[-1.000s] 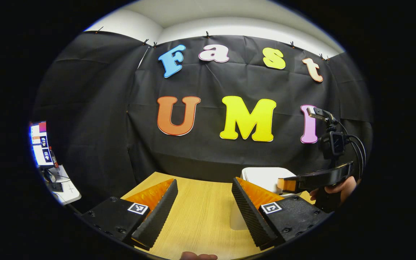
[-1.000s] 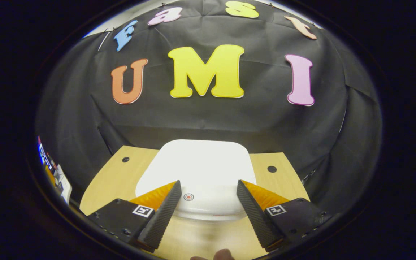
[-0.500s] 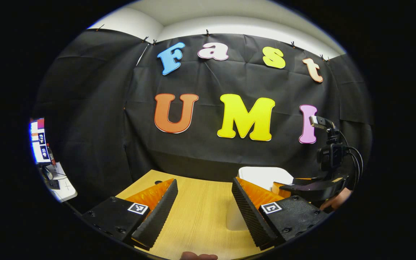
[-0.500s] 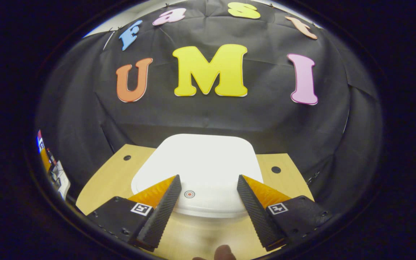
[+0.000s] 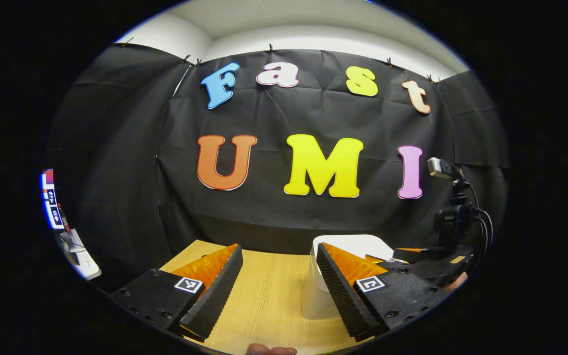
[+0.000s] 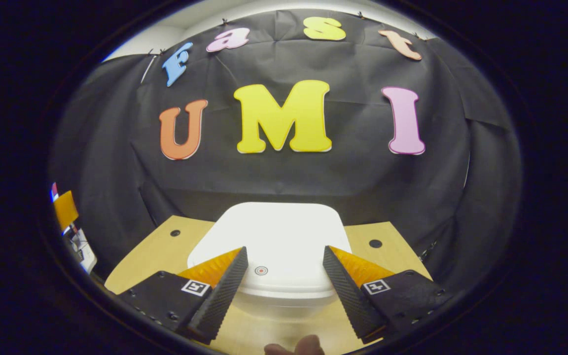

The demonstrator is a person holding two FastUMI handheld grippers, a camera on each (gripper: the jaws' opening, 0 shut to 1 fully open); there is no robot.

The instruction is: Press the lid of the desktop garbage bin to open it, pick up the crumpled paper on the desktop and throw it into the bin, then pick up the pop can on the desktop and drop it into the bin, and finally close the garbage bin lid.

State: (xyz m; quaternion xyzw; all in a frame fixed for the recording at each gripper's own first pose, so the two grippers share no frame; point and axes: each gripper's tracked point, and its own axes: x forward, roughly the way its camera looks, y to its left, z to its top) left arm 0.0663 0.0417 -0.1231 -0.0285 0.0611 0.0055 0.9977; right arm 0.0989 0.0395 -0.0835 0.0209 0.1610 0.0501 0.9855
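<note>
The white garbage bin [image 6: 274, 231] stands on the wooden table [image 6: 165, 256], its lid down and flat, with a small red ring mark [image 6: 261, 270] near the lid's front edge. My right gripper [image 6: 283, 250] is open, its two fingers low over the front of the lid on either side of the mark. In the left gripper view the bin [image 5: 350, 242] stands at the right, partly behind one finger. My left gripper [image 5: 278, 246] is open over bare table with nothing between its fingers. The right gripper [image 5: 429, 264] reaches over the bin there, held by a hand [image 5: 455, 282].
The table [image 5: 269, 296] ends at the black cloth wall behind the bin. Two small holes [image 6: 375, 243] sit in the tabletop beside the bin. A monitor [image 5: 50, 207] and a white side desk [image 5: 84, 266] stand off to the left.
In the left gripper view the right gripper has sunk lower onto the bin's top. The right gripper view has tilted up a little. The lid stays down and the left gripper barely drifted.
</note>
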